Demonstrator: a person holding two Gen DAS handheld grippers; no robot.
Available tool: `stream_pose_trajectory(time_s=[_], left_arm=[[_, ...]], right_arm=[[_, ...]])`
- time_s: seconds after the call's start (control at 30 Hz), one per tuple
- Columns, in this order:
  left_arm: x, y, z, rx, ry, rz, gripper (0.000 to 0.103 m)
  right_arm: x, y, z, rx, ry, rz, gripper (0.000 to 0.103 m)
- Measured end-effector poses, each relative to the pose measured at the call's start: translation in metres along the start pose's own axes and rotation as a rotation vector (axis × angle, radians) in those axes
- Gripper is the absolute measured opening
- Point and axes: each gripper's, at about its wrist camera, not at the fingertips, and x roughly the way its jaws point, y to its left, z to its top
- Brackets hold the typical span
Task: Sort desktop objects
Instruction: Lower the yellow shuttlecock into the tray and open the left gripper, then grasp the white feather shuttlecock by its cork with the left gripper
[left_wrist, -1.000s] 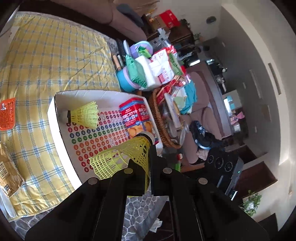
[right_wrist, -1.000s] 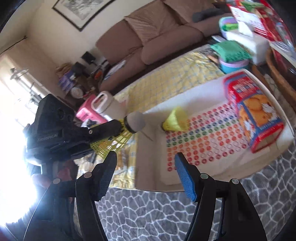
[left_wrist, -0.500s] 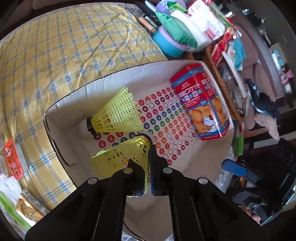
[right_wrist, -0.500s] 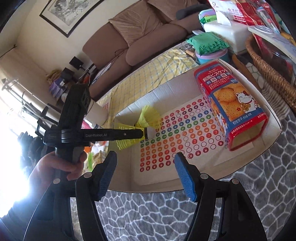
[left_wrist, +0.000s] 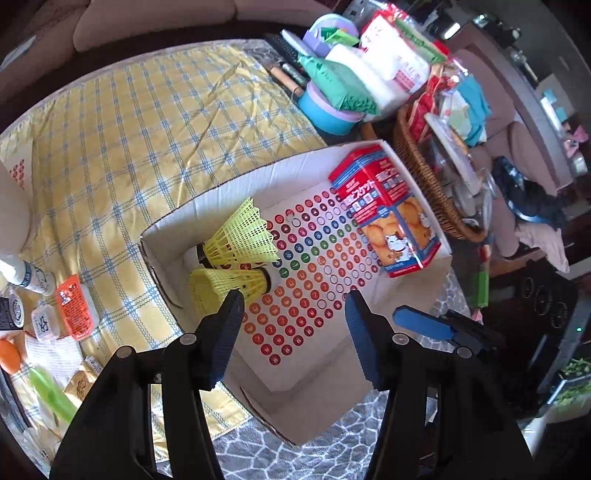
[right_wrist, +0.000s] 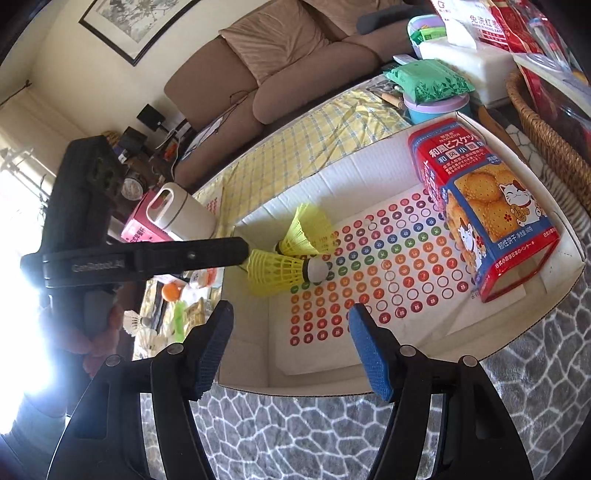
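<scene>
A white cardboard box (left_wrist: 317, 391) (right_wrist: 569, 258) lined with coloured dots holds a red biscuit box (left_wrist: 388, 206) (right_wrist: 484, 206) and two yellow shuttlecocks. One shuttlecock (left_wrist: 242, 232) (right_wrist: 308, 230) lies at the box's far left. The second shuttlecock (left_wrist: 229, 284) (right_wrist: 284, 271) lies beside it, right at my left gripper's fingers. My left gripper (left_wrist: 293, 332) is open above the box, empty; its arm shows in the right wrist view (right_wrist: 147, 256). My right gripper (right_wrist: 290, 347) is open and empty over the box's near edge.
A yellow checked cloth (left_wrist: 129, 147) covers the table beyond the box. A wicker basket (left_wrist: 424, 177) of clutter stands right of the box. A blue bowl (left_wrist: 325, 114), green packet and tissues sit behind. Small packets (left_wrist: 74, 310) lie left. A white jug (right_wrist: 181, 210) stands left.
My left gripper has opened and let go of the second shuttlecock, which now lies in the box beside the first. The right gripper has come a little closer to the box.
</scene>
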Motion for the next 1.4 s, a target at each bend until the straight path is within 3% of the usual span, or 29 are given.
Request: stream_pose_trajectory(time_s=[0.1, 0.2, 0.27, 0.3, 0.53, 0.57, 0.67, 0.87, 1.0, 1.23, 1.37, 1.4], left_arm=[[-0.034, 0.002, -0.008, 0.012, -0.046, 0.012, 0.055], [-0.072, 0.014, -0.025, 0.001, -0.112, -0.037, 0.055], [-0.098, 0.026, -0.044, -0.004, -0.161, -0.061, 0.06], [-0.109, 0.034, -0.056, -0.003, -0.187, -0.061, 0.068], [-0.168, 0.117, -0.157, -0.051, -0.319, 0.057, 0.103], [-0.174, 0.132, -0.172, -0.073, -0.33, 0.066, 0.103], [-0.188, 0.176, -0.215, -0.153, -0.371, 0.104, 0.103], [-0.183, 0.244, -0.274, -0.243, -0.364, 0.134, 0.103], [-0.172, 0.258, -0.293, -0.201, -0.359, 0.153, 0.103], [-0.143, 0.257, -0.293, -0.068, -0.352, 0.232, 0.103], [-0.126, 0.258, -0.284, -0.032, -0.354, 0.223, 0.102], [-0.123, 0.258, -0.283, -0.018, -0.356, 0.216, 0.097]], right_arm=[[-0.007, 0.008, -0.001, 0.005, -0.014, 0.001, 0.067], [-0.015, 0.02, -0.003, -0.003, -0.021, 0.006, 0.067], [-0.019, 0.033, -0.005, -0.027, -0.019, 0.01, 0.07], [-0.02, 0.041, -0.007, -0.041, -0.015, 0.012, 0.071], [-0.014, 0.097, -0.03, -0.12, 0.003, 0.035, 0.094], [-0.011, 0.106, -0.035, -0.13, 0.009, 0.046, 0.1], [0.003, 0.135, -0.049, -0.171, 0.032, 0.067, 0.103], [0.05, 0.193, -0.08, -0.276, 0.097, 0.071, 0.103], [0.084, 0.221, -0.102, -0.319, 0.135, 0.082, 0.103], [0.13, 0.235, -0.125, -0.275, 0.184, 0.113, 0.103], [0.139, 0.234, -0.129, -0.244, 0.18, 0.132, 0.103], [0.139, 0.232, -0.128, -0.237, 0.175, 0.134, 0.103]])
